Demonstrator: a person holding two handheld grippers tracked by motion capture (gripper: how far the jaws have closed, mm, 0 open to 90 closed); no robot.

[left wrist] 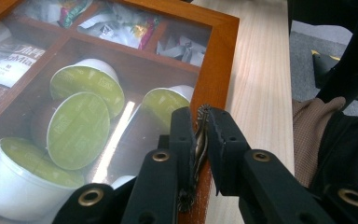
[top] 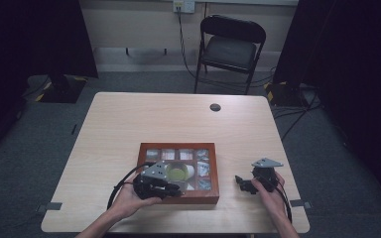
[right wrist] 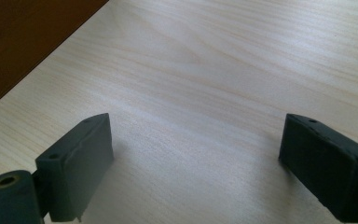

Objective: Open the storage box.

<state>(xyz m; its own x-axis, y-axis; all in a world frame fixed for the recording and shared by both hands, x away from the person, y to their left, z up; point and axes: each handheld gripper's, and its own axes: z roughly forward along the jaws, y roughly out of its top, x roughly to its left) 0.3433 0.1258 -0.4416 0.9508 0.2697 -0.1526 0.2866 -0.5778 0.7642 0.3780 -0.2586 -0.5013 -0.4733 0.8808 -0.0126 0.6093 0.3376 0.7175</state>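
Brass ridged latch (left wrist: 199, 140) pinched between left tongs (left wrist: 200, 122) on wooden box (left wrist: 223, 60).

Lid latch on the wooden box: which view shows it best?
Left gripper view: the small metal latch sits close up, pinched between the left gripper jaws at the wooden box front rim. High view: the hand and gripper cover it. Right gripper view: just a dark box edge.

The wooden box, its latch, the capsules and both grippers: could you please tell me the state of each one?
Wooden box: glass lid shut, flat on the table.
Latch: small metal tab on the box's front edge, pinched.
Capsules: sealed with green foil, lying under the glass lid.
Left gripper: fingers shut on the latch.
Right gripper: open, holding nothing, over bare table.
Chair: unfolded, unoccupied, beyond the table.
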